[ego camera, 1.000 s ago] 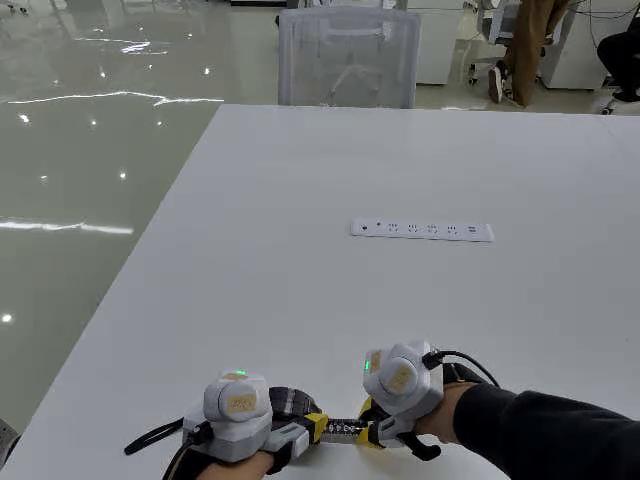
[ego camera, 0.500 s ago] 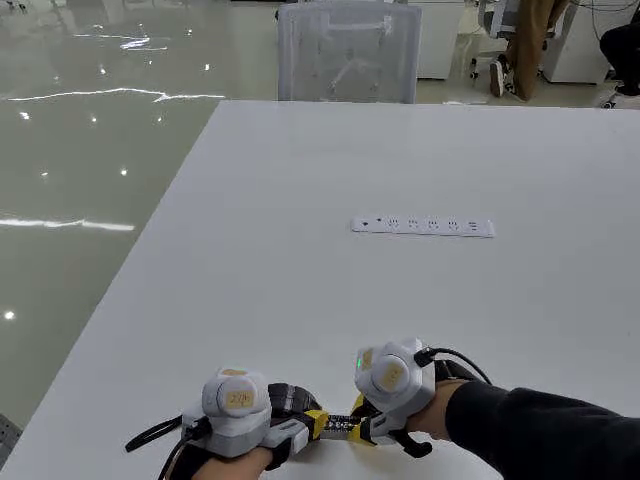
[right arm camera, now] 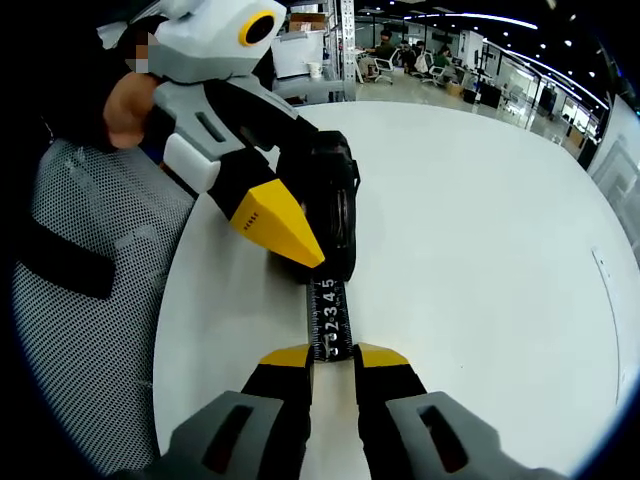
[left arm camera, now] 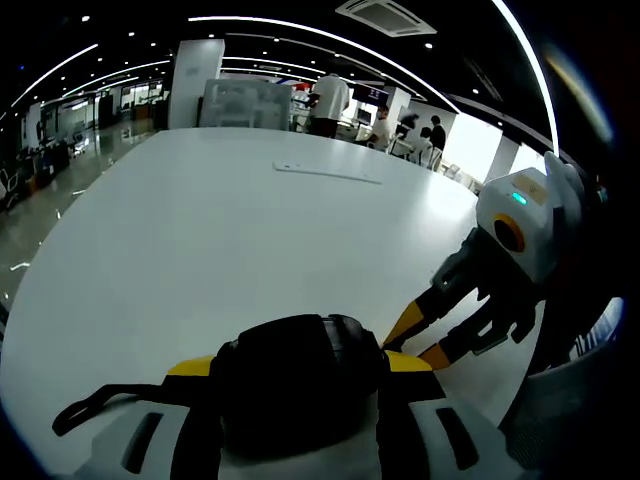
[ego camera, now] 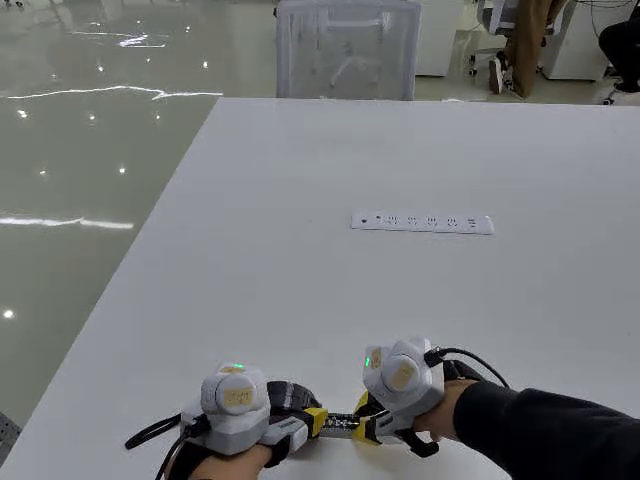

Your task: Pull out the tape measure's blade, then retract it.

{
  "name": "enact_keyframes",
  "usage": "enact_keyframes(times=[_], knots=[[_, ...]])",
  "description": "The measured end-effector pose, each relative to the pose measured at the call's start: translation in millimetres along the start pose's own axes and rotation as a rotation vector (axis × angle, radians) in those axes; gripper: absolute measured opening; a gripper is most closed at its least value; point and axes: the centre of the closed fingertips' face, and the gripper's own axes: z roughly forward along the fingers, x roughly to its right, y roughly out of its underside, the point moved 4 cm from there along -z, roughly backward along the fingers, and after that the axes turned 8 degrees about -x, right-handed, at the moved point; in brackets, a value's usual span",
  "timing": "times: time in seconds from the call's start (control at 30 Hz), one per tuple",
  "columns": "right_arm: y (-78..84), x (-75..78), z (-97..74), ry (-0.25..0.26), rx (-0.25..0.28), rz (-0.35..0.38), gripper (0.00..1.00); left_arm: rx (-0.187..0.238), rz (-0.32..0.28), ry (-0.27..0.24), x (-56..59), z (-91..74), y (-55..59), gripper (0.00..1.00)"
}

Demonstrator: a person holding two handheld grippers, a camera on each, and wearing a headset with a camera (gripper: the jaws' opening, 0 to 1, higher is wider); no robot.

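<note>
Floor (ego camera: 80, 150): glossy and pale green-grey, with ceiling lights mirrored in it, running along the left side of the table and past its far end.
Table (ego camera: 300, 250): a long white top reaching away from the person; both grippers sit at its near edge.
Chair (ego camera: 346, 50): a pale mesh-backed office chair standing at the far end of the table.
Sleeve (ego camera: 540, 435): dark cloth on the person's right arm, coming in from the lower right.
Power strip (ego camera: 422, 223): white and flat, lying crosswise out in the middle of the table, well apart from the grippers.
Left gripper (ego camera: 312, 420): white body with yellow-tipped jaws, low over the near edge. Its jaws are closed in on the tape measure, one on either side of the case, which its own view shows sitting between them.
Right gripper (right arm camera: 332, 355): just beside the left one and pointing toward it. Its jaws stand narrow, the yellow tips pinching the free end of the blade between them. A black cable (ego camera: 465, 357) loops off its back.
Tape measure (right arm camera: 335, 200): a round black case at the near edge of the table, in the left gripper's hold, with its mouth turned toward the right gripper.
Blade (right arm camera: 327, 315): a short stretch is out of the case, black with pale numerals, running straight from the case's mouth to the right gripper's tips just above the tabletop.
</note>
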Motion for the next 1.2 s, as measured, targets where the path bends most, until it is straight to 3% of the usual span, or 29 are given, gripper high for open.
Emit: enact_keyframes(times=[0.1,0.27,0.3,0.43,0.5,0.57,0.87,1.2], knots=[[-0.5,0.1,0.5,-0.001,-0.002,0.007,0.12,0.031,-0.010,-0.007,0.8,0.1,0.7,0.60],[-1.3,-0.6,-0.3,-0.003,-0.003,0.017,0.12,0.029,-0.011,-0.025,1.6,0.0,0.5,0.61],[-1.3,-0.7,-0.1,0.000,-0.003,0.018,0.12,0.022,-0.032,-0.027,1.1,0.3,1.7,0.61],[-1.1,-0.2,1.1,0.004,-0.008,0.013,0.12,0.006,-0.008,-0.044,2.8,1.1,1.9,0.61],[-1.4,-0.3,1.1,0.005,-0.010,0.012,0.12,-0.042,0.031,-0.059,3.1,1.4,3.2,0.60],[-1.1,-0.1,1.2,0.006,-0.010,0.007,0.12,-0.021,0.009,-0.044,2.3,0.8,1.6,0.59],[-4.8,-0.6,2.5,0.013,0.006,-0.009,0.12,-0.015,-0.041,-0.003,-2.0,-0.6,2.2,0.58],[-12.4,-0.9,5.7,0.012,0.017,-0.010,0.12,-0.017,-0.031,-0.001,-1.0,-0.6,2.4,0.58]])
